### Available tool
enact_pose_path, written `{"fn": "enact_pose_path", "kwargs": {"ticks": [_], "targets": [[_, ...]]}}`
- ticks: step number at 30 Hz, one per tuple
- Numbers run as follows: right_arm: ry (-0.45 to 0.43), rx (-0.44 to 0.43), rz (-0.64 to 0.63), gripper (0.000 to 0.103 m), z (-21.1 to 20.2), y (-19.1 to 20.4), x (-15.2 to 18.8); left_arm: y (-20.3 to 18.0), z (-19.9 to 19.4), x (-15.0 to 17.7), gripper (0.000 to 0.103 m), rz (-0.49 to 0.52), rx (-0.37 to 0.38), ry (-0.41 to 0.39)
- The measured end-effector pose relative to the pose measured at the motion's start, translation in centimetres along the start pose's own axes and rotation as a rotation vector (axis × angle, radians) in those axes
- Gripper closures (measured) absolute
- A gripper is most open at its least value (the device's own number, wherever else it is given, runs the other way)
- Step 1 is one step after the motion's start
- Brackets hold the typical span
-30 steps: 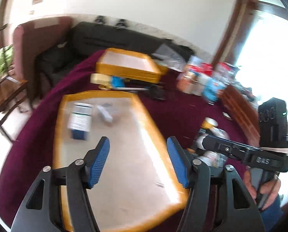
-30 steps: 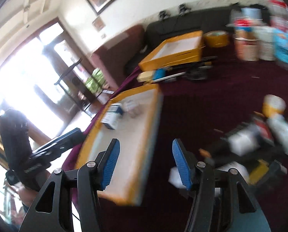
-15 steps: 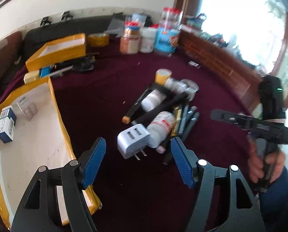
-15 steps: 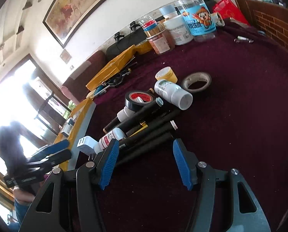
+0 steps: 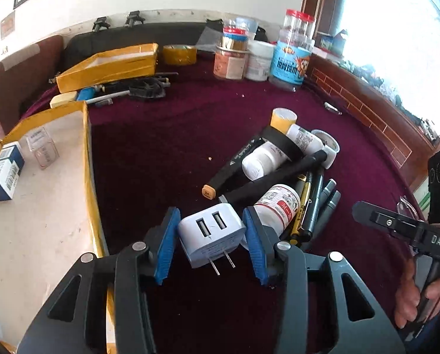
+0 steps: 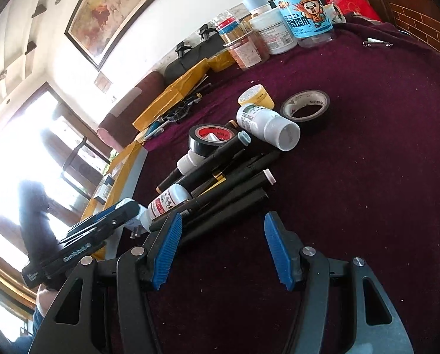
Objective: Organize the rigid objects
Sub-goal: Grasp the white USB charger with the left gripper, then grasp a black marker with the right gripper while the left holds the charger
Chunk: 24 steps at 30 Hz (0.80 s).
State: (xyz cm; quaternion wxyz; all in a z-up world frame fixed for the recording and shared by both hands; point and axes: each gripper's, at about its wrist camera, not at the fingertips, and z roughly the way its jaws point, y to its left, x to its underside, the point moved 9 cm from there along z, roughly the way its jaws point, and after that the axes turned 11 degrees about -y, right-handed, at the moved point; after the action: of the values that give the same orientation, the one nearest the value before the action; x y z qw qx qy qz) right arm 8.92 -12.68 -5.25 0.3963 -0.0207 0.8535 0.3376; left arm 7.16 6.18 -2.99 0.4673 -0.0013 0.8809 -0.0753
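Left tongs point(image 5: 211, 240) closing around white USB charger point(image 5: 211, 240), pads at its sides; squeeze square, clear the bottle point(image 5: 276, 205); right tongs point(image 6: 220, 252) apart, empty.

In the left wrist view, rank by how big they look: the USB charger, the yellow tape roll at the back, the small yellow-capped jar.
1. USB charger, though it is nearest the camera.
2. Yellow tape roll.
3. Yellow-capped jar.
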Motion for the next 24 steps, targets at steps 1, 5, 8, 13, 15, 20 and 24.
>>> {"fn": "enact_pose_path", "kwargs": {"ticks": [1,5,8,13,15,20,24], "targets": [[-0.001,0.004,-0.003,0.050,0.0,0.0,0.0,0.0,-0.4,0.0,0.061,-0.003,0.006,-0.014],[0.005,0.023,-0.004,0.050,-0.6,0.1,-0.2,-0.9,-2.3,0.4,0.061,-0.003,0.045,-0.041],[0.033,0.069,0.011,0.050,-0.6,-0.2,0.0,-2.1,-3.9,0.9,0.061,0.060,0.067,-0.068],[0.096,0.087,-0.027,0.050,0.5,1.4,1.0,-2.4,-4.5,3.0,0.061,0.063,0.110,-0.026],[0.118,0.118,-0.076,0.050,1.3,2.3,1.4,-2.4,-4.6,3.5,0.061,0.062,0.113,-0.027],[0.177,0.202,-0.190,0.051,4.2,4.9,2.8,-2.3,-5.1,3.8,0.060,0.062,0.124,-0.053],[0.169,0.306,-0.300,0.050,5.6,6.0,2.8,-2.2,-4.8,4.2,0.060,0.047,0.129,-0.037]]}}
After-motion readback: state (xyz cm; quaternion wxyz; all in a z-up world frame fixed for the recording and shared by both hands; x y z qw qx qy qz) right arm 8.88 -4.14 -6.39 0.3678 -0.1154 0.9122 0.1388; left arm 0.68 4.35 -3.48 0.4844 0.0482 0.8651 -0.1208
